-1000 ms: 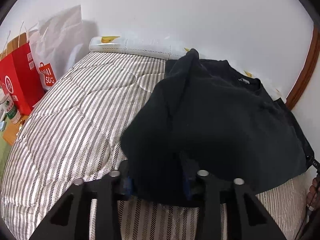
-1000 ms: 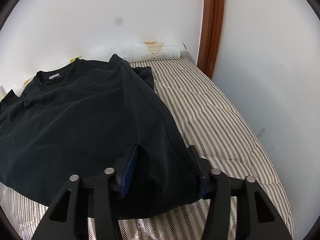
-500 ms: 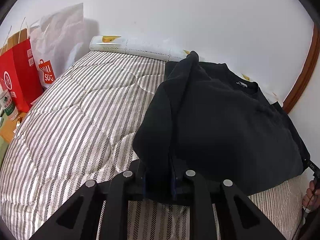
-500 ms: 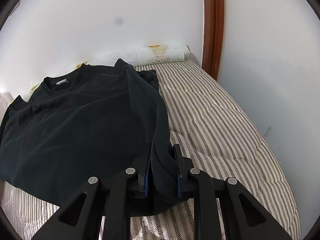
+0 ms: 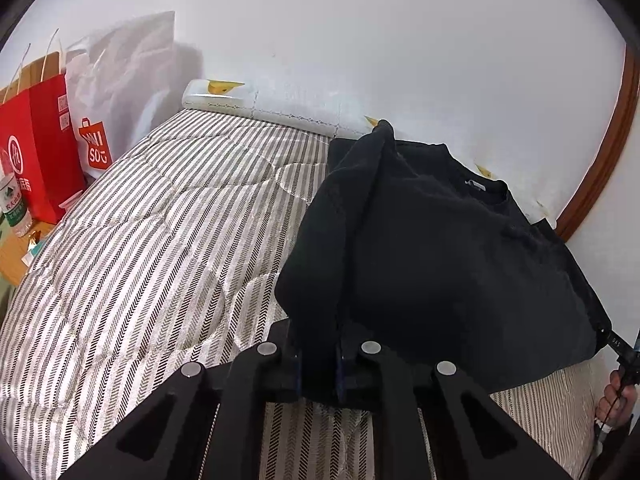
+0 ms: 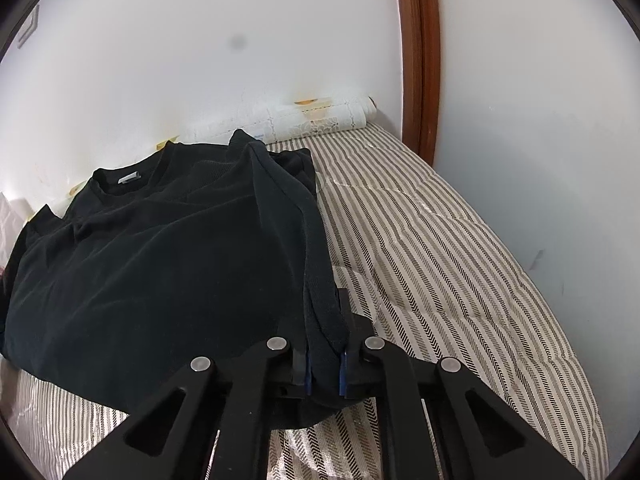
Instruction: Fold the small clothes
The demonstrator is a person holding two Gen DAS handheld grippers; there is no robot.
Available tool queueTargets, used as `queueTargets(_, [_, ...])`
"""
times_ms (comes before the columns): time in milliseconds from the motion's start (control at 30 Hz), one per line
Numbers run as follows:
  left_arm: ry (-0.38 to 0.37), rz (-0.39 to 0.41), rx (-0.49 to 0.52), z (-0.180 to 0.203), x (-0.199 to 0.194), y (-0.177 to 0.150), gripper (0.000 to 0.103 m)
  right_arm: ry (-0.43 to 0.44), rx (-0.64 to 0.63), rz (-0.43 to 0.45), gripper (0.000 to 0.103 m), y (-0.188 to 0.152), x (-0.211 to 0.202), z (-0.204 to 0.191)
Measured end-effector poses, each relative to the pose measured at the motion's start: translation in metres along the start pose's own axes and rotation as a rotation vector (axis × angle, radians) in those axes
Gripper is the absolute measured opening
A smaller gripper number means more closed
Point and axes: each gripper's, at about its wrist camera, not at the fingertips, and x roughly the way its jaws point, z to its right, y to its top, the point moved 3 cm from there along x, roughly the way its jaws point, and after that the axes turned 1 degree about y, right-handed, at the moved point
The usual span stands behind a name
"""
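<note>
Black sweatshirt (image 5: 460,264) lies spread on the striped bed (image 5: 152,248), filling the centre-right of my left wrist view and the left half of my right wrist view, collar up toward the wall. Left gripper (image 5: 318,364) has just been closing and now pinches the bottom hem corner between its pads. Right gripper (image 6: 324,364) has just been closing too, clamped on the opposite hem corner at bottom centre of its frame. Both grips look set, so I judge the next step is lifting the hem and carrying it toward the collar. To do it well: raise both corners together, keep the hem taut between them, lay it flat without bunching. Room: open bed at left of the left view; red paper bag (image 5: 36,152) and white shopping bag (image 5: 116,92) sit upper left, well apart. Wall and wooden door frame (image 6: 418,56) crowd the far side, upper right.
</note>
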Motion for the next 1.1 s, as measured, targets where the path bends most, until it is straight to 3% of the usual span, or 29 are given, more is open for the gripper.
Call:
queueTargets(233, [-0.012,-0.003,-0.015,-0.002,-0.020,-0.005,0.010,0.144,0.155,-0.027,0.008,-0.005,-0.025,0.027])
queueTargets(733, [0.006,-0.017,0.010,-0.002,-0.093,-0.071,0.010,0.094,0.007,-0.060,0.007,-0.062,-0.103,0.025])
queueTargets(933, [-0.008,-0.003,0.010,-0.005,-0.103,-0.081,0.011,0.070,-0.021,-0.054,0.008,-0.078,-0.123,0.025])
queueTargets(1000, [-0.003,-0.013,0.009,-0.006,-0.100,-0.081,0.012,0.054,-0.020,-0.046,0.008,-0.079,-0.123,0.024])
queueTargets(1100, [0.026,-0.024,0.011,-0.008,-0.097,-0.080,0.023,0.010,-0.037,-0.052,0.015,-0.077,-0.122,0.022])
